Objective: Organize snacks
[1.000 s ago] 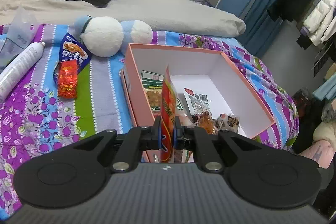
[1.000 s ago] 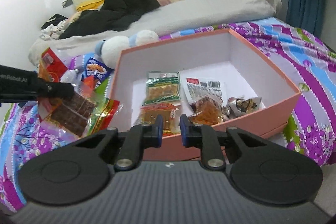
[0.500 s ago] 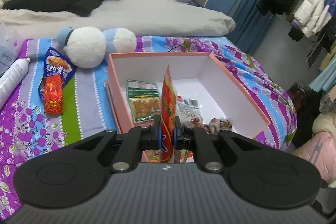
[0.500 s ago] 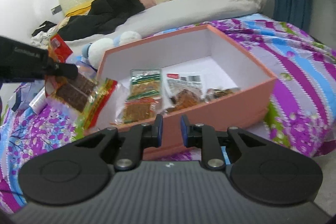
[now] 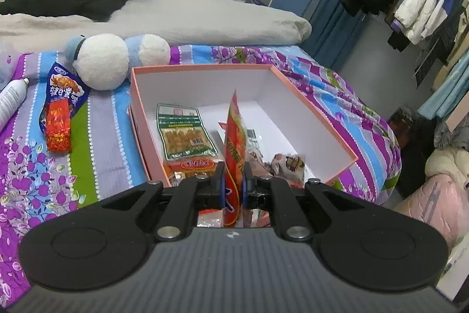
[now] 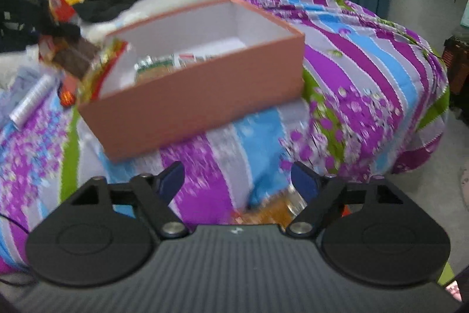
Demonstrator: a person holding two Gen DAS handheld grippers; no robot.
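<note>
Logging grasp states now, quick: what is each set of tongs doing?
Left tongs: closed on the red snack packet.
Right tongs: open, holding nothing.

The left hand-held gripper [image 5: 233, 185] has its two fingers drawn close together, pinching a thin red packet [image 5: 234, 143] that stands upright on edge between the blue pads [image 5: 222, 189]. The right hand-held gripper [image 6: 238, 181] has its fingers spread wide apart with nothing between them; its view is blurred.
</note>
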